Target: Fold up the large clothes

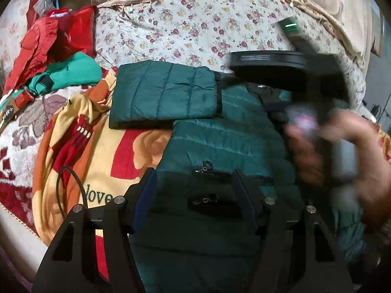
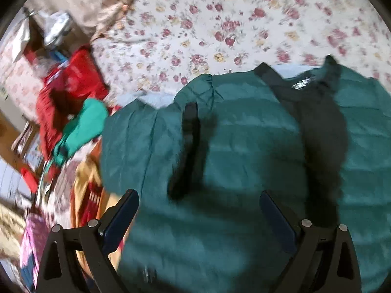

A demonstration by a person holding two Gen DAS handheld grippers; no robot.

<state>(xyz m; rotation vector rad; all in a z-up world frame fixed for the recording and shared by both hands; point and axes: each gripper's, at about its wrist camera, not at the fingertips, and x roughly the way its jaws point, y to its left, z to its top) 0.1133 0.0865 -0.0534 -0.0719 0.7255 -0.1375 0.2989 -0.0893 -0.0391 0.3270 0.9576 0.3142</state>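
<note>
A dark teal quilted puffer jacket lies on the bed, one sleeve folded across to the left. My left gripper is open and empty just above the jacket's lower front, near a zip pull. The right gripper's body and the hand holding it appear blurred above the jacket's right side. In the right wrist view the jacket fills the frame, collar at the top. My right gripper is open and empty above the jacket's middle.
A yellow, orange and red blanket lies under the jacket. A red garment and a green one are piled at the left. A floral sheet covers the bed behind. The right wrist view is motion-blurred.
</note>
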